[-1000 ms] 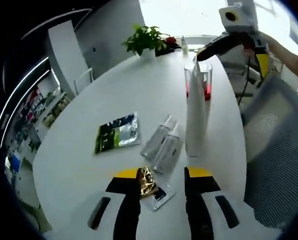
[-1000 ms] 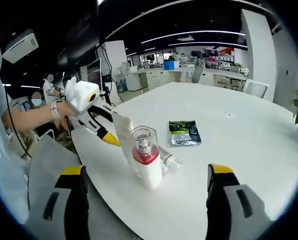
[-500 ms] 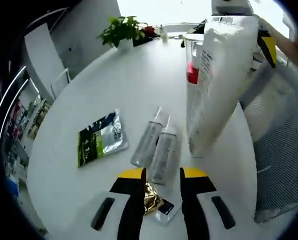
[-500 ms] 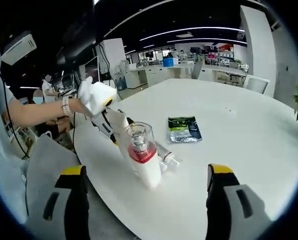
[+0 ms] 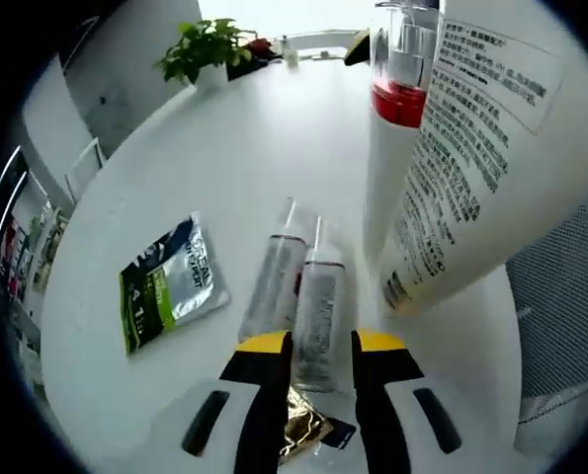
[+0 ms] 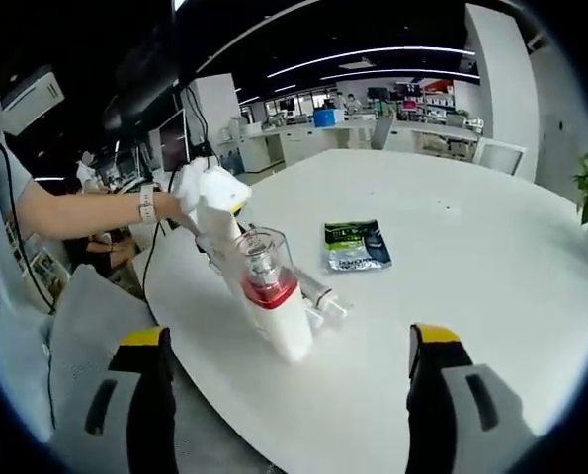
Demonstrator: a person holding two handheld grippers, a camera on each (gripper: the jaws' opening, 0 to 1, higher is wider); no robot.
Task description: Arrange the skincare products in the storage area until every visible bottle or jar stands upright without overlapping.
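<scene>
Lying at twelve o'clock of the narrowly parted left gripper (image 5: 316, 348): two vials (image 5: 300, 296); right gripper (image 6: 292, 346) gapes; white table (image 6: 491, 257), office.

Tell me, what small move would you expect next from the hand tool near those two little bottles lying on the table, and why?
Probably the left gripper eases forward and closes on the nearer of the two clear bottles. Both lie flat side by side on the white table, while the task wants them upright. The jaws stand slightly apart, right at that bottle's end. The pump bottle already stands.
</scene>
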